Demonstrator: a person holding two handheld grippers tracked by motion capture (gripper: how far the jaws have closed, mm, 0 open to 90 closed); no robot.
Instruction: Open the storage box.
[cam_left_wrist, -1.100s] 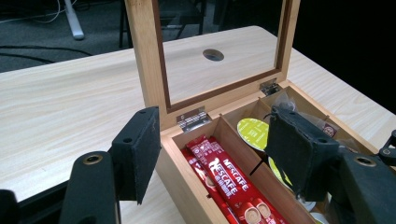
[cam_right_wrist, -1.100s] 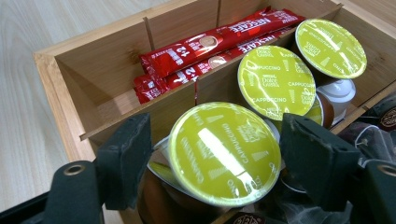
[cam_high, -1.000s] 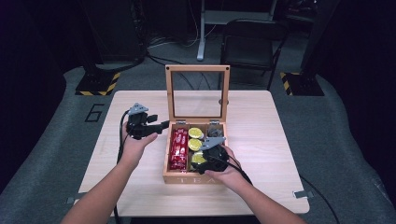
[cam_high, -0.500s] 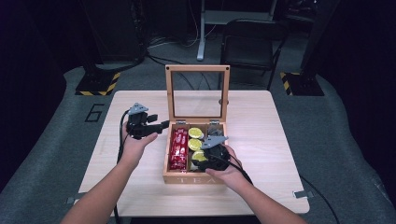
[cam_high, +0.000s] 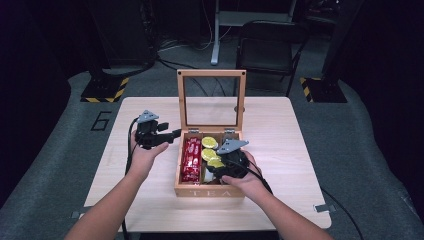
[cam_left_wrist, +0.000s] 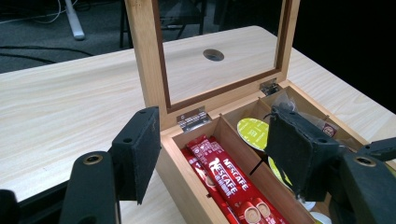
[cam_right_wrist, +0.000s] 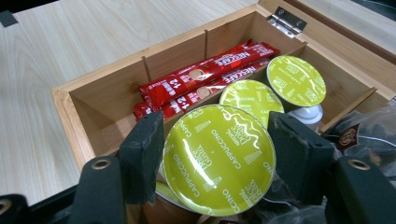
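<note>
Closing of the right gripper (cam_right_wrist: 212, 154) is being completed: since a second ago its black jaws have been drawn in and are now being pressed against the rim of a round lime-green foil-lidded capsule (cam_right_wrist: 218, 158), held directly between them over the middle compartment of the bamboo tea box (cam_high: 186, 191). Beside the box, the left gripper (cam_left_wrist: 212, 154) is being held parted and empty.

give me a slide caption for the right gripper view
Right gripper closed on a green-lidded cappuccino capsule over the wooden tea box, red Nescafe sticks alongside.
</note>
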